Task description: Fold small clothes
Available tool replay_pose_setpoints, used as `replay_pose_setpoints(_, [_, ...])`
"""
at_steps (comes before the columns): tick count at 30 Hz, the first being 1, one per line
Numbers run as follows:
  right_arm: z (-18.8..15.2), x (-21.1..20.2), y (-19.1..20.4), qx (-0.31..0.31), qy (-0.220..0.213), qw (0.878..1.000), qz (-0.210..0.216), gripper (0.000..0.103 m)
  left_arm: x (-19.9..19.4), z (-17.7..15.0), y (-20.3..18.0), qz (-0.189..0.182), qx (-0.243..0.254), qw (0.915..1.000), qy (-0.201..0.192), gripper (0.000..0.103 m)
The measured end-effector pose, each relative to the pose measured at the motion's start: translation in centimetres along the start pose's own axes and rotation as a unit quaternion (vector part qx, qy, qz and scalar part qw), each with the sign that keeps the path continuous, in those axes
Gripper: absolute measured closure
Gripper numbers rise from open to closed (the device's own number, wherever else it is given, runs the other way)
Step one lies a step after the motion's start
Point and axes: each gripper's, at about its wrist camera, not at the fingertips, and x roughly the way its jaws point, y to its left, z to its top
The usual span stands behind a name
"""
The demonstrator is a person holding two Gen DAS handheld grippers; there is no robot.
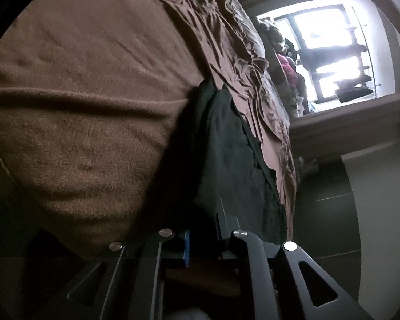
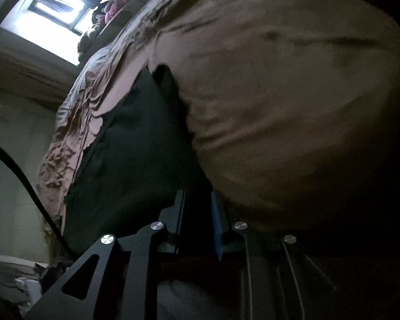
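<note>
A small dark green-black garment (image 1: 226, 154) hangs forward from my left gripper (image 1: 204, 229), whose jaws are shut on its near edge. The same dark garment (image 2: 136, 144) shows in the right wrist view, with my right gripper (image 2: 197, 208) shut on its near edge too. Both cameras are rolled sideways. The garment is held just over a brown fleece blanket (image 1: 88, 101), also in the right view (image 2: 293, 106). The fingertips are hidden by the cloth.
A wrinkled pinkish-brown bedsheet (image 1: 226, 26) covers the bed beyond the blanket. A bright window (image 1: 330, 50) with a pile of clothes (image 1: 288, 69) is at the far end. A pale wall (image 2: 10, 144) and a black cable (image 2: 26, 176) lie beside the bed.
</note>
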Motion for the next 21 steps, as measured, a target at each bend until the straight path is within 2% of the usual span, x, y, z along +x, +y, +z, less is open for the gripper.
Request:
replay_pose_setpoints(4, [-0.4, -2.8, 3.0, -0.062, -0.025, 0.998, -0.016, 0.087, 0.2, -0.1, 0.6, 0.003, -0.006, 1.0000, 0.002, 0.084])
replay_pose_setpoints(8, [-1.7, -2.6, 7.1, -0.125, -0.015, 0.992, -0.014, 0.087, 0.4, -0.5, 1.0, -0.003, -0.009, 1.0000, 0.000, 0.068])
replay_pose_setpoints(21, [-5.6, 6.2, 18.6, -0.268, 0.058, 0.961, 0.019, 0.087, 1.4, -1.5, 3.3, -0.006, -0.042, 0.9991, -0.010, 0.066])
